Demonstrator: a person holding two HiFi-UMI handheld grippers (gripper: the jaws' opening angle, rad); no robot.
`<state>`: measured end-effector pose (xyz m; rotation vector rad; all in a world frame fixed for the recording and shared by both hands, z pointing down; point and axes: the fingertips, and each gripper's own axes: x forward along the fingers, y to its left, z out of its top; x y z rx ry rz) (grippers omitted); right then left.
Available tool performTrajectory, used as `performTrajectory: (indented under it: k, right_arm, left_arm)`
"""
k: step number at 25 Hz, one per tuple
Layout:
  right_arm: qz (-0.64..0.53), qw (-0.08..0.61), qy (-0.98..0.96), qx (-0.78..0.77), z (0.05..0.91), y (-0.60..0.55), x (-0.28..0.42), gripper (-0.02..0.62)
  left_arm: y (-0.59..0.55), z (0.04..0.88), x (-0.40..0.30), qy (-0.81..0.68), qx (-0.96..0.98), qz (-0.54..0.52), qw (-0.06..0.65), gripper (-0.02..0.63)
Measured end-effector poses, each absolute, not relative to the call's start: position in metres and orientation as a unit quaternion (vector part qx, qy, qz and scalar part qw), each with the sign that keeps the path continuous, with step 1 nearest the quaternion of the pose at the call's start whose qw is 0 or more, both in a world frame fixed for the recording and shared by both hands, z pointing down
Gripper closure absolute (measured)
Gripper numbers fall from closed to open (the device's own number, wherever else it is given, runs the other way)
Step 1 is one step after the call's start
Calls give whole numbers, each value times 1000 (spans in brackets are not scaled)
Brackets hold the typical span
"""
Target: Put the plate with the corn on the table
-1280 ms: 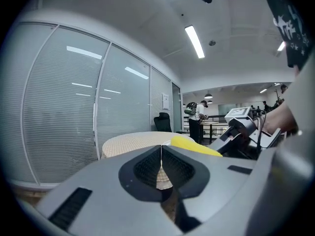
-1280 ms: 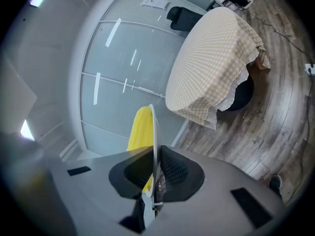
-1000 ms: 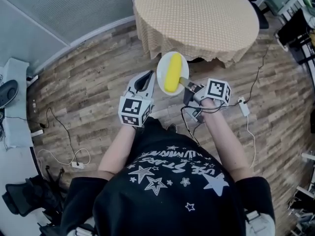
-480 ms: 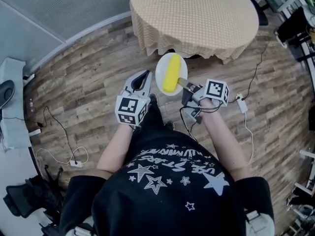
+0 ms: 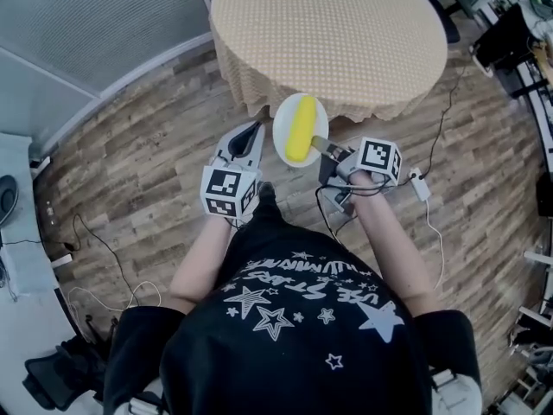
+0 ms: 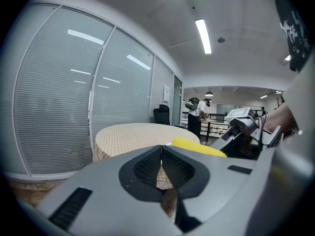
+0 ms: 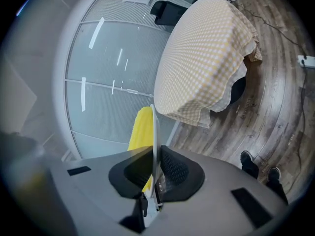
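Observation:
A white plate [image 5: 288, 120] with a yellow corn cob [image 5: 301, 129] on it hangs in the air just short of the near edge of the round table [image 5: 328, 33], which has a checked cloth. My right gripper [image 5: 324, 146] is shut on the plate's rim; the right gripper view shows the plate [image 7: 154, 132] edge-on between the jaws with the corn [image 7: 140, 132] on its left. My left gripper [image 5: 250, 137] is shut and holds nothing, just left of the plate. In the left gripper view the corn [image 6: 197, 147] shows past the closed jaws, with the table [image 6: 142, 134] behind.
Wood plank floor [image 5: 138, 171] lies all around the table. Cables and a power strip [image 5: 421, 185] lie on the floor at the right. A glass wall [image 5: 95, 15] with blinds runs along the upper left. A black chair [image 5: 449, 24] stands past the table at the right.
The person has stepped toward the table. Plate and both grippers sit closer to the table's edge. The right gripper's hold is unchanged.

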<state>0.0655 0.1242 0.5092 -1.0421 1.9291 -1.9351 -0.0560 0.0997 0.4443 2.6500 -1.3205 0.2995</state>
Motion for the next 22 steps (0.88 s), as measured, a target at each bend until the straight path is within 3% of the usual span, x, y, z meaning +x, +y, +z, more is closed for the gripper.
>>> performTrajectory:
  k: [13,22]
  right_arm:
    - [-657,124,648,-366,501,24,21,554]
    - [-650,132,639,-389,504,-13,37,554]
  left_arm:
    - [8,447,-109,-434,891,91,97,595]
    - [-32,455,-105,-421,895,98,111,595]
